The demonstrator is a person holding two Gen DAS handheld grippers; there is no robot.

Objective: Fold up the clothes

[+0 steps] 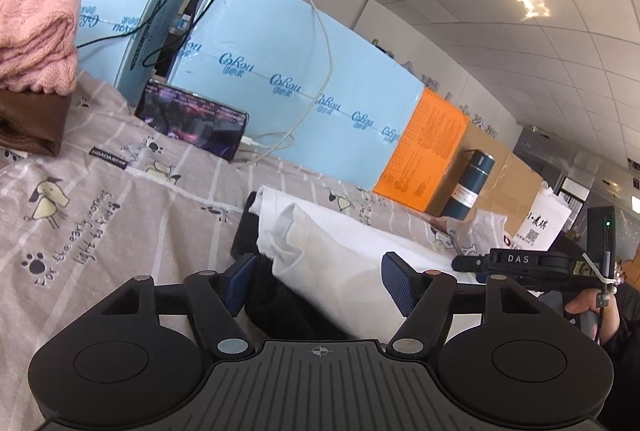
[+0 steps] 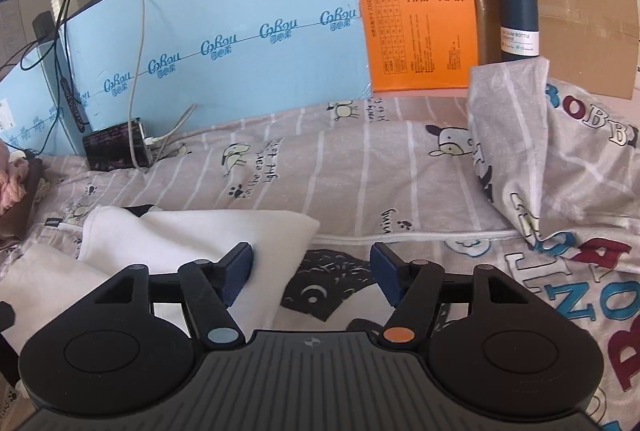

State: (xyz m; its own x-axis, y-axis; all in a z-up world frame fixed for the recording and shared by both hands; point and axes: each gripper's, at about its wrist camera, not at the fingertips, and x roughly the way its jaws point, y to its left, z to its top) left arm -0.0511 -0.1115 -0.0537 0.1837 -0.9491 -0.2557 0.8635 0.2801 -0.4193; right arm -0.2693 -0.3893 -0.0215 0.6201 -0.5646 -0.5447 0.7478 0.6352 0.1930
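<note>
A white garment [image 1: 332, 255] with a black print lies folded and bunched on the grey cartoon-print bedsheet [image 1: 120, 199]. My left gripper [image 1: 320, 283] stands open over its near end. The cloth lies between the blue pads, which do not press on it. In the right wrist view the same white garment [image 2: 192, 243] lies to the left, with its black print [image 2: 324, 283] between the fingers. My right gripper [image 2: 312, 275] is open just above the cloth, its left finger over the white fold.
A folded pink knit [image 1: 36, 31] sits on a brown garment [image 1: 32, 123] at far left. A phone [image 1: 192, 119] on a cable leans against blue cartons [image 1: 280, 71]. An orange box [image 2: 416, 11], a dark bottle [image 2: 516, 11] and a raised sheet corner [image 2: 516, 135] stand behind.
</note>
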